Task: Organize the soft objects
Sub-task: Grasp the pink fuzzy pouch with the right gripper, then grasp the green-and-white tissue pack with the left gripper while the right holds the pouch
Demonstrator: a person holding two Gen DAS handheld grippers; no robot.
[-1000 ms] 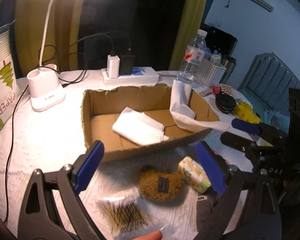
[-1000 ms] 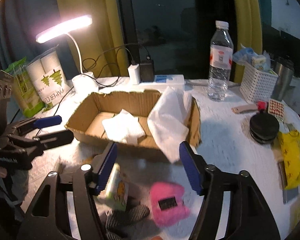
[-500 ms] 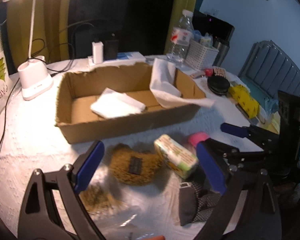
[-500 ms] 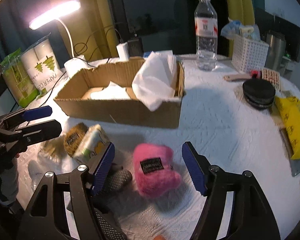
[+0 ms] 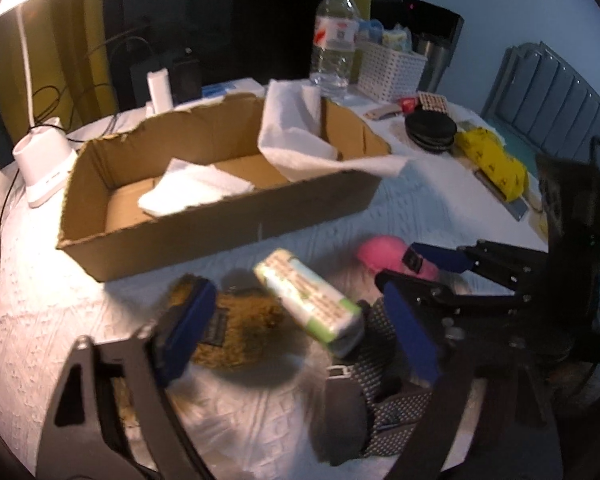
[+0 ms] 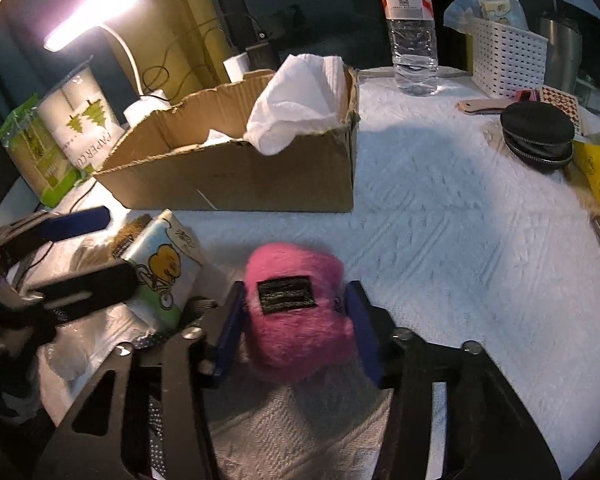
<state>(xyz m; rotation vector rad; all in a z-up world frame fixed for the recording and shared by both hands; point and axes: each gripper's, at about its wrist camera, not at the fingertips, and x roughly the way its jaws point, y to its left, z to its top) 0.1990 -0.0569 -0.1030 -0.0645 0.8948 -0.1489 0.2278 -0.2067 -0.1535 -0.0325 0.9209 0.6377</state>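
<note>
The cardboard box [image 5: 220, 216] on the desk [image 6: 460, 240] holds a folded white cloth [image 5: 196, 190] on its floor and a second white cloth [image 6: 300, 100] draped over its rim. In front of it, the right tool [image 6: 296, 316] has just been closing and its blue pads press both sides of the pink pouch [image 6: 296, 312]. The left tool [image 5: 296, 320] has also been closing; its jaws stand apart around the brown pouch [image 5: 244, 332] and the tissue pack [image 5: 312, 300], pressing neither. A white basket [image 6: 504, 60] at the back holds small packets.
</note>
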